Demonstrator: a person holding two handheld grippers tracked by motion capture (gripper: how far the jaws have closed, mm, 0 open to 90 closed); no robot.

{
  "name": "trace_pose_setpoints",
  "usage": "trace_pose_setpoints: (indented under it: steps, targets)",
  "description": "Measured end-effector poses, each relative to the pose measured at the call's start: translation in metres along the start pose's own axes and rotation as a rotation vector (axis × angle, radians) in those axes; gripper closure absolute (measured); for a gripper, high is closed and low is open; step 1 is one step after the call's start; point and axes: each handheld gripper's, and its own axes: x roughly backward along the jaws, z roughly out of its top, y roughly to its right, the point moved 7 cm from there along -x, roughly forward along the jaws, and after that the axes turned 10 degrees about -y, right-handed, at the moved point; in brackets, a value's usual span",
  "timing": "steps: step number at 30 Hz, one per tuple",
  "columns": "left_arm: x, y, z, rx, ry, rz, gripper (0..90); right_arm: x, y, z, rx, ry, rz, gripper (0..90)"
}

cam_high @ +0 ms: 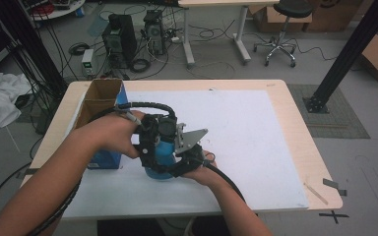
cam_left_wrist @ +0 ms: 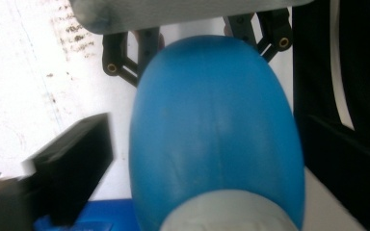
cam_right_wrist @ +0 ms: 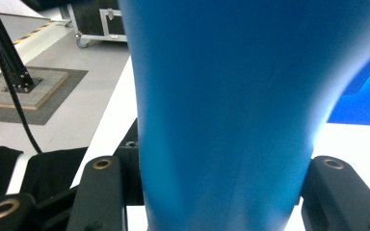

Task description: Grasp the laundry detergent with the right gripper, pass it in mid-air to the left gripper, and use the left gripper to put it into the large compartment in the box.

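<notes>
Forearms: two bare forearms enter the high view from six o'clock and angle inward toward the table's middle, hands almost meeting.
Left hand: wrapped over the left gripper, wrist level, pointing toward three o'clock at the bottle.
Right hand: cupped under the right gripper, reaching in from four o'clock, its grey plate tilted up.
Bottle: a blue bottle with a rounded body, upright on the white mat, just left of the mat's centre, between the two grippers.
Right gripper's jaws: clamped on the bottle; in the right gripper view the blue wall sits pressed between both black jaws.
Left gripper's jaws: in the left gripper view one black jaw stands apart at eight o'clock from the bottle; the bottle lies between the jaws, not squeezed.
Box: an open cardboard and blue box at ten o'clock from the bottle, just beside the left hand.
Table: pale wood, under the mat.
</notes>
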Motion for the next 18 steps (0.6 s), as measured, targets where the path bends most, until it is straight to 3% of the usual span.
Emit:
trace_pose_setpoints:
  steps: [5,7,18]
  targets:
    - [0.0014,-0.0002,-0.0001,0.004,-0.006,0.012,12.5,0.0003,0.0005,0.0007,0.005,0.002,-0.005,46.0]
    - [0.0026,0.0001,-0.0001,0.0,-0.004,0.014,19.3,0.0004,0.0,0.0009,0.001,0.002,-0.006,46.0]
    - [0.0004,-0.0004,-0.0016,0.009,-0.039,0.035,25.8,0.0006,0.0003,0.0013,0.006,0.003,-0.006,46.1]
